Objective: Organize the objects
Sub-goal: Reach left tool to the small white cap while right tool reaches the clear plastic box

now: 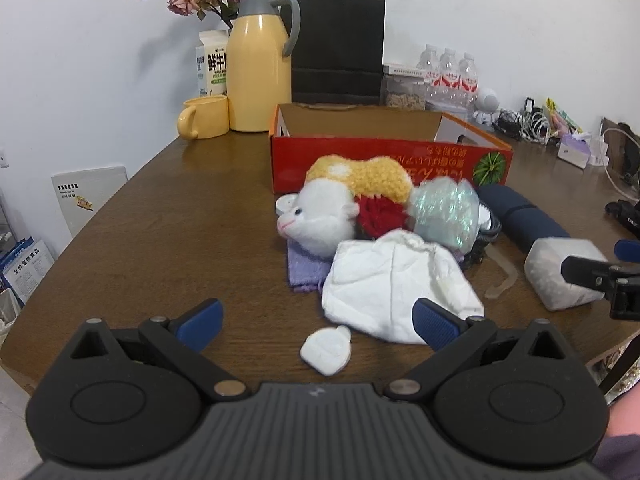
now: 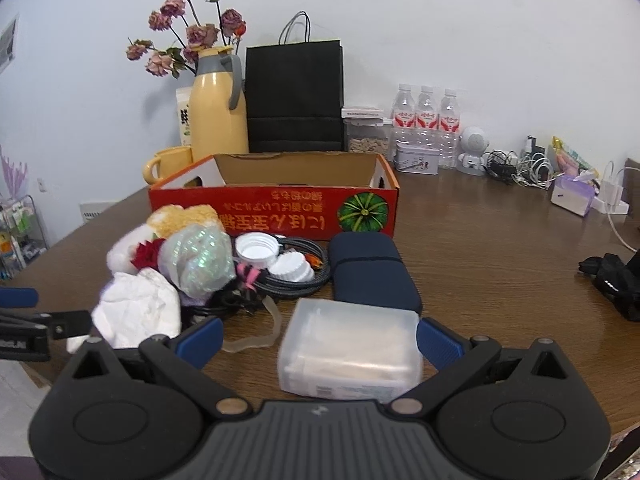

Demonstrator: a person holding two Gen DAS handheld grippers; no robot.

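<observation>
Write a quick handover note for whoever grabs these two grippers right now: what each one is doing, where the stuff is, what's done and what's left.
Left gripper: open, empty, a small white piece on the table between its jaws.
Right gripper: open, jaws either side of the translucent plastic box, not closed on it.
Red cardboard box: behind the pile, nothing visible inside.
Pile in front of it: plush toy, white cloth, iridescent wrap, coiled cable, white lids, navy case.
Done: nothing visibly sorted.
Left: everything; probably start by closing on the plastic box.
</observation>
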